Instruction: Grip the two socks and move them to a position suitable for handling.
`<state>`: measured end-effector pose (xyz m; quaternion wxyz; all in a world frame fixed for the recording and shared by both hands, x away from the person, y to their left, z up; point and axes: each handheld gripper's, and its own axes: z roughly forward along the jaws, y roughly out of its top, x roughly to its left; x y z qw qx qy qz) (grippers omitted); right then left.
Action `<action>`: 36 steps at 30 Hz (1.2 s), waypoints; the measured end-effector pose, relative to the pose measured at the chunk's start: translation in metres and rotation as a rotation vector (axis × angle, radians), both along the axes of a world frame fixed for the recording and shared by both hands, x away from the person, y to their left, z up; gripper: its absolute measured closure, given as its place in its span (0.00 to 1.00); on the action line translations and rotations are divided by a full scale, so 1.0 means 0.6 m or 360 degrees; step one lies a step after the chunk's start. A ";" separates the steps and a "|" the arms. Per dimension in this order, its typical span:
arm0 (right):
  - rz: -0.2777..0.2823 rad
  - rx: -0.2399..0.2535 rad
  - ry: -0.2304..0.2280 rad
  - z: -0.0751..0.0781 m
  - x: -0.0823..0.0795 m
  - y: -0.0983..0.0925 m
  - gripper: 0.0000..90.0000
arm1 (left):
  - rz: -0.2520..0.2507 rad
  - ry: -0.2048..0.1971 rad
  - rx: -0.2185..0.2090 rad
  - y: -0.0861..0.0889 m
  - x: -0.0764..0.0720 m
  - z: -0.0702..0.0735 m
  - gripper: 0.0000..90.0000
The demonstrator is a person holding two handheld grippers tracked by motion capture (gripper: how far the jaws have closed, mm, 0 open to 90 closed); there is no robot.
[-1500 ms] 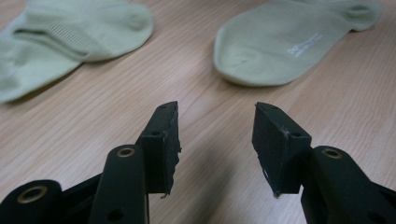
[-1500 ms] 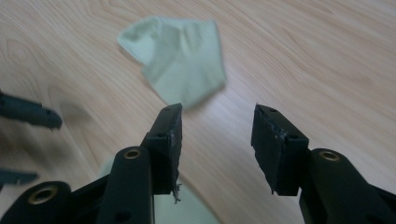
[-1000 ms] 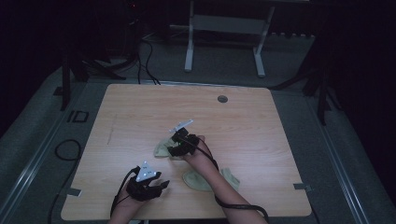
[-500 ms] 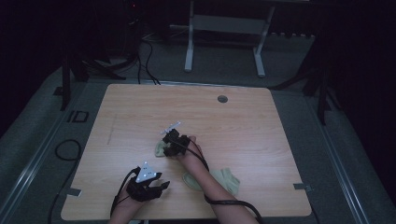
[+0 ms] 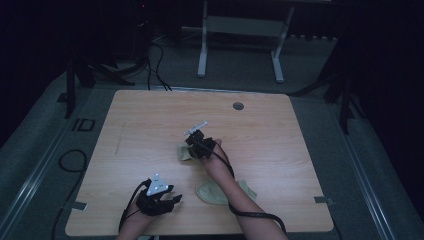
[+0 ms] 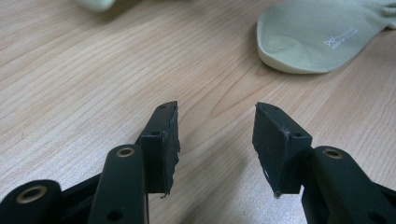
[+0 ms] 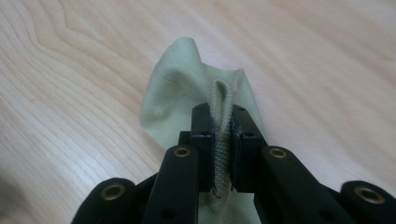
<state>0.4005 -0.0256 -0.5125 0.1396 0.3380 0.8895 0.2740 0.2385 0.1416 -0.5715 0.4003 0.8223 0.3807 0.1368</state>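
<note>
Socks update: my right tool point(image 7: 223, 140) has just been closing and is now pinching the ribbed cuff of one pale green sock point(image 7: 187, 88) mid-table point(image 5: 310, 150). Left tool point(image 6: 215, 135) is sitting released near the other sock point(image 6: 317, 37).

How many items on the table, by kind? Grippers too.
Pale green socks: 2 (one pinched by its ribbed cuff in the right gripper, sock; one lying flat near the table's front edge)
Handheld grippers: 2 (right gripper; left gripper, jaws apart with nothing between them)
Round grommet in the tabletop: 1
Total: 5
</note>
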 end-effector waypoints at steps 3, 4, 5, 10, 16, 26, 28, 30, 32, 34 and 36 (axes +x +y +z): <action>-0.0031 0.0023 -0.0017 0.023 0.001 -0.024 0.92 | 0.0003 0.0000 -0.0001 0.000 0.000 0.000 0.56; -0.0044 0.0022 -0.0030 0.030 0.000 -0.032 0.92 | 0.0003 0.0000 0.0000 -0.001 0.000 0.001 0.56; -0.0060 0.0017 -0.0044 0.037 -0.001 -0.040 0.92 | 0.0001 0.0000 0.0005 -0.001 0.000 0.000 0.56; -0.0148 0.0016 -0.0062 0.054 -0.002 -0.086 0.92 | 0.0001 0.0000 0.0009 -0.003 -0.001 0.000 0.56; -0.0215 -0.0002 -0.0027 0.038 -0.005 -0.131 0.92 | 0.0003 -0.0001 -0.0002 -0.007 0.001 0.001 0.56; -0.0243 -0.0058 0.0047 -0.036 -0.032 -0.151 0.90 | -0.0010 -0.0004 -0.0018 -0.019 0.012 0.006 0.56; -0.0255 -0.0060 0.0061 -0.047 -0.033 -0.153 0.87 | -0.0018 -0.0010 -0.0022 -0.023 0.015 0.008 0.56; -0.0249 -0.0056 0.0049 -0.055 -0.037 -0.154 0.77 | -0.0022 -0.0015 -0.0020 -0.025 0.016 0.009 0.56; -0.0204 -0.0044 0.0024 -0.058 -0.043 -0.152 0.68 | -0.0037 -0.0032 -0.0026 -0.031 0.018 0.012 0.53; -0.0180 -0.0044 0.0010 -0.059 -0.046 -0.150 0.62 | -0.0041 -0.0040 -0.0006 -0.035 0.018 0.015 0.52; -0.0181 -0.0033 0.0015 -0.060 -0.047 -0.150 0.59 | -0.0044 -0.0043 -0.0002 -0.037 0.020 0.016 0.49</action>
